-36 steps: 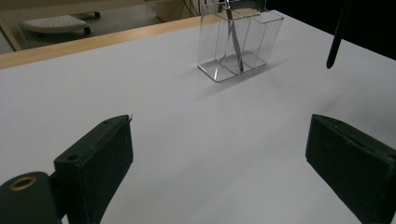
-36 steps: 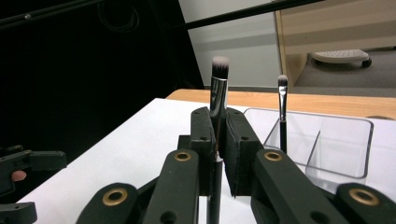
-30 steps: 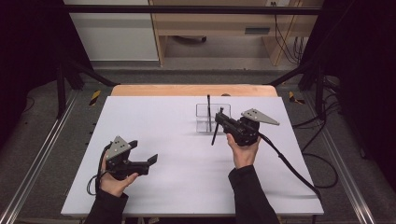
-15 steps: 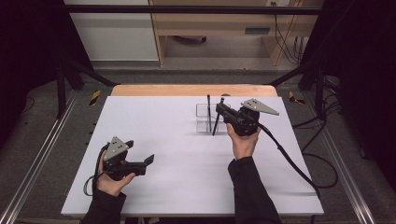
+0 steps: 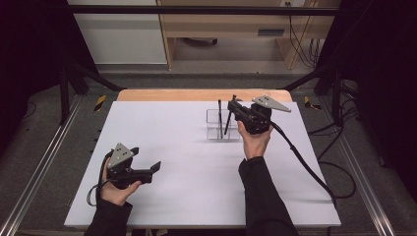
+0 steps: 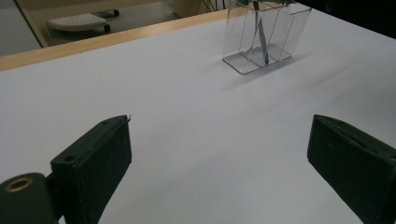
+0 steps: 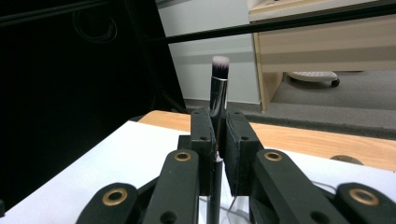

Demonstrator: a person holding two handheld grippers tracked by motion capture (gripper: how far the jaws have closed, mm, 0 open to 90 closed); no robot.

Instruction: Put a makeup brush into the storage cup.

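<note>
Item: makeup brush (image 7: 218, 93), slim, dark handle, silver ferrule, dark bristles tipped white. Long axis stood near upright in the right gripper view, bristle end up, handle end running down between the pads and out of sight below. In the high view the brush (image 5: 228, 119) leaned slightly, its lower end over or inside the clear holder; which of the two could not be told.

Tool: right gripper (image 7: 218, 142), pads pressed together on the brush handle just below the ferrule, one pad on each side. In the high view the right gripper (image 5: 239, 109) sat at the holder's right edge near the far side of the table, hand beneath it, cable trailing off toward the table's right edge.

Second tool: left gripper (image 6: 219, 154), pads set wide apart, nothing between them, bare table beneath. In the high view the left gripper (image 5: 147, 171) rested low at the near left of the table, well apart from the holder.

Surroundings: clear holder (image 5: 216, 125), divided into compartments, standing upright on the white table (image 5: 187, 162). A second dark stick-like item (image 5: 220, 112) stood in the holder, near upright, just beside the held brush. Wooden strip (image 5: 196, 95) along the table's far edge. Nothing stood between the left gripper and the holder.
</note>
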